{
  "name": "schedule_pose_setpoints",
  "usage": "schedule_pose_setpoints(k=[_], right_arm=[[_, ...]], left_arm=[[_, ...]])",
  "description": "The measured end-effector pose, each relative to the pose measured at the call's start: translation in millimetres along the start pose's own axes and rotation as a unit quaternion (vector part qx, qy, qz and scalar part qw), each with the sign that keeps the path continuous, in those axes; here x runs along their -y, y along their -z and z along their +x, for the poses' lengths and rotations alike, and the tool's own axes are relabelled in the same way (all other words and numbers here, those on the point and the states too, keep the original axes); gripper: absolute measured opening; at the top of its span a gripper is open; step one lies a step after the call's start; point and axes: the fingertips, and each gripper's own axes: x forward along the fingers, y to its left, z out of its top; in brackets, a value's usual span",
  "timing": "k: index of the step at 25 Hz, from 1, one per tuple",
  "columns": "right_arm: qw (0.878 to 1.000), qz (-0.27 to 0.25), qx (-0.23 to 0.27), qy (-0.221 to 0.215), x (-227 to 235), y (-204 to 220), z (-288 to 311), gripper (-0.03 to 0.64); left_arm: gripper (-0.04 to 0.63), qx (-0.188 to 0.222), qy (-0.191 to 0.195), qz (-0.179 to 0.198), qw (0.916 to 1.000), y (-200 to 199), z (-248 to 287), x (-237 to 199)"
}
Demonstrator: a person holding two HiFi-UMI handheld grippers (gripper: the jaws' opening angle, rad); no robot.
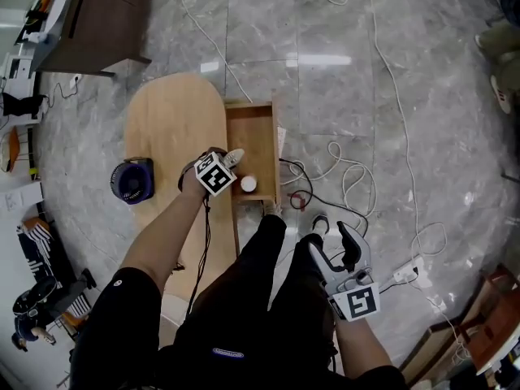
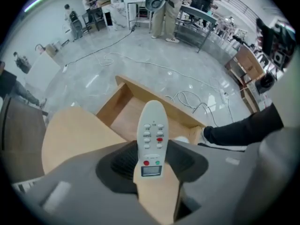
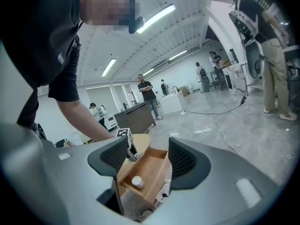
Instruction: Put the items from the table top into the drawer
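White hard-plastic remote control [image 2: 151, 130], probably light, stiff and slippery, is pinched across its narrow sides near the display by the fingers of the left gripper [image 2: 153, 163], at the open wooden drawer [image 2: 123, 118]'s edge, while the right gripper [image 3: 145, 161] gapes wide, empty.

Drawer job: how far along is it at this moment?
Done: the drawer is open, with one small white-capped item inside. In hand: the left gripper is shut on a white remote at the table edge beside the drawer; the right gripper hangs open and empty. Left: placing the remote, then the dark round item on the table.
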Motion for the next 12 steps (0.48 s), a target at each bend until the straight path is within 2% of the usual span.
schedule_pose_setpoints(k=[3,7,9,12], right_arm=[[1.000,0.007,0.014,0.016,8.5,-4.1,-7.3,0.299],[0.998,0.029,0.031,0.036,13.2,-4.0,-19.4,0.301],[0.998,0.032,0.033,0.043,15.0,-1.1,-27.4,0.299],[0.997,0.039,0.039,0.060,20.7,1.4,-36.2,0.299]], left_arm=[[0.196,-0.004,0.047,-0.068,0.9966,-21.1,12.0,13.8],[0.196,-0.025,0.105,-0.142,0.9839,-38.1,33.6,25.5],[0.196,-0.027,0.126,-0.189,0.9735,-45.5,43.1,24.2],[0.196,-0.029,0.147,-0.261,0.9536,-52.2,58.7,21.2]])
